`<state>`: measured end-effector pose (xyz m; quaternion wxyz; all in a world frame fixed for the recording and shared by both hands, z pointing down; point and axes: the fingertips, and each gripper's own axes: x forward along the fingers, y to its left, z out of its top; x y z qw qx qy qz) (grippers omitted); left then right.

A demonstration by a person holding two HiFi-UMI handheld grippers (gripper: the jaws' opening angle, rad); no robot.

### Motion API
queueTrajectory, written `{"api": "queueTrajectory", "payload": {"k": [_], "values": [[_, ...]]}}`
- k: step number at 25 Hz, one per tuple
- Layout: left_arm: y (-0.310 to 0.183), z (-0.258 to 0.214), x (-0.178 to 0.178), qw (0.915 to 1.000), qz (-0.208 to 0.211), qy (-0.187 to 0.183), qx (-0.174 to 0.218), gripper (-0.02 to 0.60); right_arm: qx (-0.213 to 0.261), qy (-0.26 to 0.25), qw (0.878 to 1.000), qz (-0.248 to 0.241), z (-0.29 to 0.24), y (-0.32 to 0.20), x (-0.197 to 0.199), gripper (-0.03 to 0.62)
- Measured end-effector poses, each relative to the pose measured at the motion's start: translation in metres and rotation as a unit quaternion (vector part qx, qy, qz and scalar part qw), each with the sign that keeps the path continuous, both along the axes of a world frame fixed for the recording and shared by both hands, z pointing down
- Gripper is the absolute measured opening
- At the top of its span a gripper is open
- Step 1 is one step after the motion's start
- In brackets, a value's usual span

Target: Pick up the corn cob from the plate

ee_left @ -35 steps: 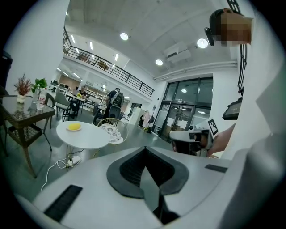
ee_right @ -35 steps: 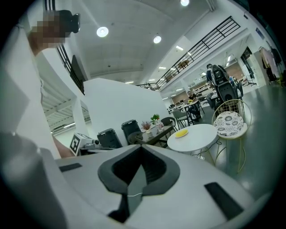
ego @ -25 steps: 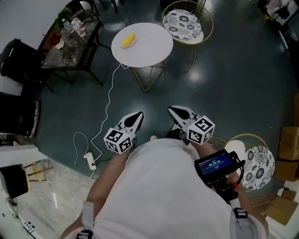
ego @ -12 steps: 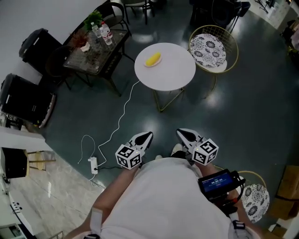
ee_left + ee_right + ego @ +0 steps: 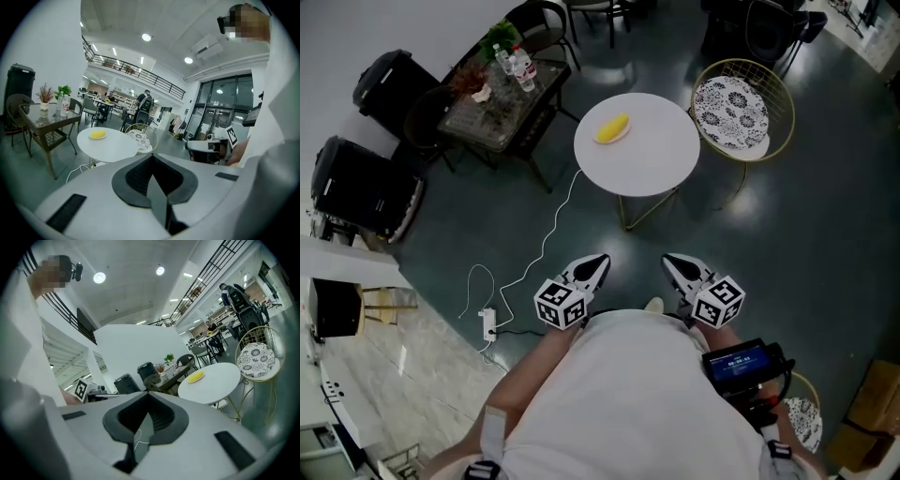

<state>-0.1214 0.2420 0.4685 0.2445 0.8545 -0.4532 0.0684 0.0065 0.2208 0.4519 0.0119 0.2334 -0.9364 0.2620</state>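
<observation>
The left tongs [image 5: 598, 262] and right tongs [image 5: 669, 262] are both clenched and empty. The corn cob [image 5: 612, 127] lies near the worktop's [image 5: 654, 164] left edge.

The head view is dim and cool-toned. The dark glossy floor [image 5: 825, 234] ahead of the left gripper [image 5: 596, 263] and the right gripper [image 5: 672, 262] carries soft pale reflections of overhead lamps. The round white tabletop [image 5: 652, 159] farther ahead is the brightest patch, nearly washed out, and the shadows beneath it are faint and diffuse. Both gripper views are brighter, lit by round recessed ceiling lights [image 5: 146, 37] high above each gripper, which glare white. These views bulge strongly, with black corners and straight lines curving toward the rim. The pale gripper bodies nearest the lens look soft, while the far room stays fairly sharp.
</observation>
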Motion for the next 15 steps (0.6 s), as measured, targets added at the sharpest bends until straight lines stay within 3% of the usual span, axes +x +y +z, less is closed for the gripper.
{"api": "queueTrajectory", "payload": {"k": [8,15], "values": [[-0.059,0.009,-0.017,0.9986,-0.052,-0.007,-0.003,0.008,-0.008,0.007,1.0,0.007,0.015,-0.056,0.033,0.008],[-0.077,0.014,-0.01,0.9992,-0.036,-0.008,-0.017,0.007,-0.015,0.013,0.999,0.037,0.016,-0.075,0.045,0.008]]}}
